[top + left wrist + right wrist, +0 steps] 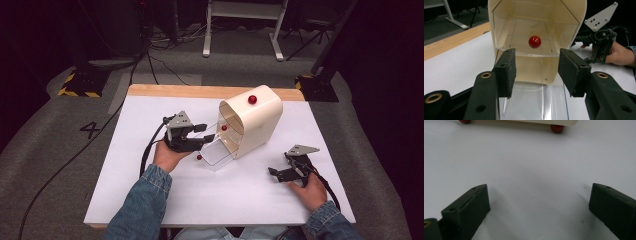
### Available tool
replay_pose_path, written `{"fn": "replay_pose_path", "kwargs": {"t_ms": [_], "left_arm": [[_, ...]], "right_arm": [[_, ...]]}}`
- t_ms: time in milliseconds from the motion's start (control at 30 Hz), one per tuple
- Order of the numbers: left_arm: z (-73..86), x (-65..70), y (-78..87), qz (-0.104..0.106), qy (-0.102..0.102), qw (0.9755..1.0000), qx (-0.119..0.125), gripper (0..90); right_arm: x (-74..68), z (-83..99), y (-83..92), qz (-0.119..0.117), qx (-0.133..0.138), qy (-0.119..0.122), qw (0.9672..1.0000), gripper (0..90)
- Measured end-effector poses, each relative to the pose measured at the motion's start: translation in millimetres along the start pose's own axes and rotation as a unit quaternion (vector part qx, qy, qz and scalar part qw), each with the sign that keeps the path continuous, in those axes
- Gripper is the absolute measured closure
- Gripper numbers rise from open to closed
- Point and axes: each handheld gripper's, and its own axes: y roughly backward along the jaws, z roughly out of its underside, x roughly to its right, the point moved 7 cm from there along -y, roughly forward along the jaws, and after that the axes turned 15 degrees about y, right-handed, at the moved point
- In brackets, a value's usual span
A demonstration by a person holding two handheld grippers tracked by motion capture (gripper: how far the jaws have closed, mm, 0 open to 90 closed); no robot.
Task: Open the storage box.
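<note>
In the high view, a cream rounded plastic box (252, 122) with a clear drawer (216, 152) pulled out is seen mid-table; bare white tabletop (225, 195) lies near.

In the left gripper view, the left gripper (536, 71) is held open before the drawer's red knob (534, 41), gripping nothing.

In the right gripper view, the right gripper (539, 206) is spread wide over bare table, empty.

Cream box with a clear drawer

The cream box (252, 122) lies mid-table, a red knob (252, 99) on top; its clear drawer (218, 152) (red-knobbed too) is pulled out toward the left.
</note>
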Motion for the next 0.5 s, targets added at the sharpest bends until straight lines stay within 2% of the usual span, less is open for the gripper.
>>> {"fn": "replay_pose_path", "kwargs": {"t_ms": [133, 267, 500], "left_arm": [[-2.1, -0.1, -11.4, -0.004, -0.003, 1.0000, -0.004, 48.8], [-3.9, -1.1, -27.9, -0.002, 0.003, 1.0000, -0.006, 49.3], [-3.5, -3.6, -40.8, -0.009, 0.007, 0.9999, -0.004, 54.4]], "right_arm": [[0.1, 0.0, 0.0, 0.000, 0.000, 0.000, 1.0000, 3.3], [0.1, 0.0, 0.0, 0.000, 0.000, 0.000, 1.0000, 3.3], [0.1, 0.0, -0.1, 0.000, 0.000, -0.001, 1.0000, 3.3]]}}
